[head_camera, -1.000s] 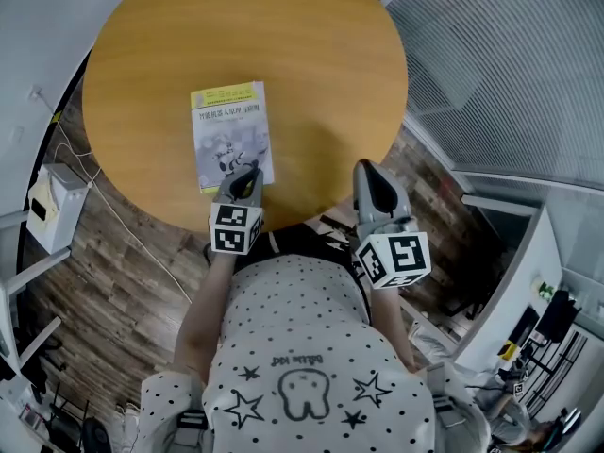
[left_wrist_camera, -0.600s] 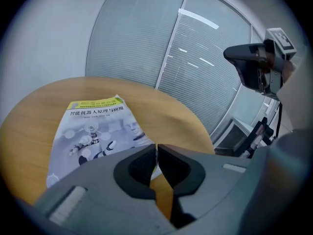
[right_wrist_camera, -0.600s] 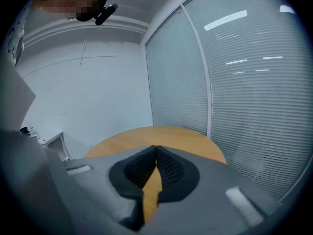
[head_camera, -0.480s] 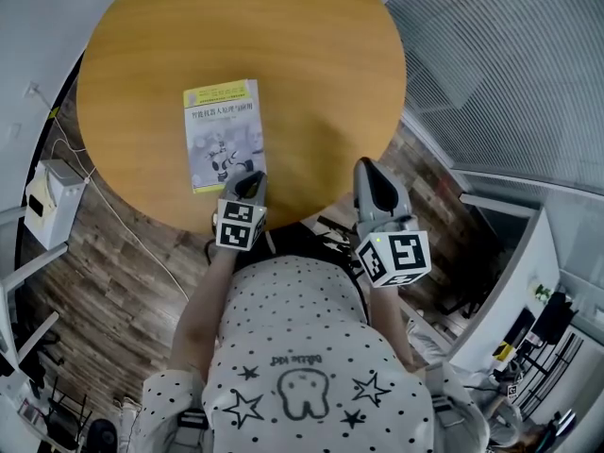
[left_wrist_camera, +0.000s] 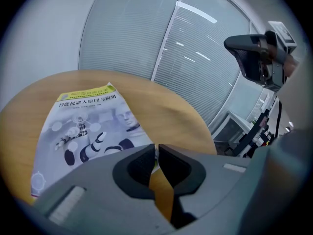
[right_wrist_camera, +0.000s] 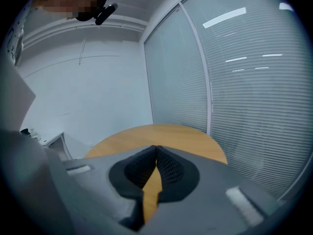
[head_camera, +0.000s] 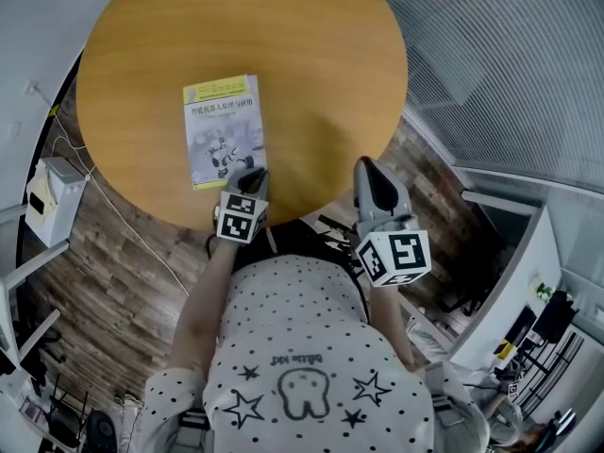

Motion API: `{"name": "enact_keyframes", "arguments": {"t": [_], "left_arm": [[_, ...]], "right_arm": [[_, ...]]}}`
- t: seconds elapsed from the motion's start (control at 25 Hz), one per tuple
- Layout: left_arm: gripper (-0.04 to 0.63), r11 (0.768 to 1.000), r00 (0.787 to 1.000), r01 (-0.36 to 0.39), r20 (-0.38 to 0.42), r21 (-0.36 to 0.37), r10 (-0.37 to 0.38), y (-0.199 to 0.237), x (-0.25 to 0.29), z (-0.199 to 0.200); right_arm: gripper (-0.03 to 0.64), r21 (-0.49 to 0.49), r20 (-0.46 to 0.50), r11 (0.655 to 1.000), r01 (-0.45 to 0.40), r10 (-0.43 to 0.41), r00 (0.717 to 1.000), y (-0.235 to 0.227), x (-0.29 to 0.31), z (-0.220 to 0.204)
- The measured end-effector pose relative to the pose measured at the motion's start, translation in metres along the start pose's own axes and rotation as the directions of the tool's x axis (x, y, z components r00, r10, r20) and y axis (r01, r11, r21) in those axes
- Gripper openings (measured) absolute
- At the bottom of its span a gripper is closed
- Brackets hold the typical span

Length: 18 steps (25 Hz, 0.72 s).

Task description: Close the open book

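Observation:
A book [head_camera: 222, 130] with a grey robot cover and a yellow top band lies closed, cover up, on the round wooden table [head_camera: 311, 64]. My left gripper [head_camera: 253, 177] is at the book's near right corner, pointing down at it. In the left gripper view the book [left_wrist_camera: 88, 131] fills the left side. The left gripper [left_wrist_camera: 157, 151] shows a thin slit between its jaws, which are opening with nothing between them. My right gripper [head_camera: 370, 170] hovers at the table's near edge, right of the book, shut and empty. Its tips [right_wrist_camera: 156, 153] touch.
A white box [head_camera: 52, 201] with cables sits on the wood floor left of the table. Slatted blinds and glass walls [head_camera: 491, 55] stand to the right. The person's dotted shirt [head_camera: 302, 347] fills the lower part of the head view.
My left gripper has sunk a little toward the book's near right corner. The book lies closed throughout. The right gripper has not moved.

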<state>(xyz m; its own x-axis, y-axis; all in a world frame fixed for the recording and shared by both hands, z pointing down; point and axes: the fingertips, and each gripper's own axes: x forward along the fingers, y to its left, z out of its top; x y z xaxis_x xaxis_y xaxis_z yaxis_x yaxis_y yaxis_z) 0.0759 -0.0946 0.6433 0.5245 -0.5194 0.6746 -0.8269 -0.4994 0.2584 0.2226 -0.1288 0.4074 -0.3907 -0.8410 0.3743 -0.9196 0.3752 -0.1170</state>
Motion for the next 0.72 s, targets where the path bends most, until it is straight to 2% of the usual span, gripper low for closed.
{"name": "enact_keyframes", "arguments": {"t": [0.32,0.4,0.52,0.72], "left_arm": [[0.043,1.000,1.000,0.005,0.009,-0.024,-0.005,-0.002,-0.002,0.002],[0.081,0.998,0.999,0.034,0.029,-0.045,-0.033,-0.007,-0.005,0.004],[0.201,0.996,0.996,0.078,0.050,-0.051,-0.076,-0.016,-0.008,0.008],[0.232,0.996,0.995,0.079,0.066,-0.038,-0.076,-0.018,-0.013,0.012]], "right_arm": [[0.005,-0.008,0.010,1.000,-0.008,0.008,1.000,0.007,0.000,0.003],[0.005,-0.009,0.010,1.000,-0.006,0.007,1.000,0.008,-0.001,0.003],[0.005,-0.013,0.008,1.000,-0.004,0.004,1.000,0.007,-0.003,0.003],[0.005,-0.014,0.013,1.000,-0.009,0.009,1.000,0.011,-0.005,0.005]]}}
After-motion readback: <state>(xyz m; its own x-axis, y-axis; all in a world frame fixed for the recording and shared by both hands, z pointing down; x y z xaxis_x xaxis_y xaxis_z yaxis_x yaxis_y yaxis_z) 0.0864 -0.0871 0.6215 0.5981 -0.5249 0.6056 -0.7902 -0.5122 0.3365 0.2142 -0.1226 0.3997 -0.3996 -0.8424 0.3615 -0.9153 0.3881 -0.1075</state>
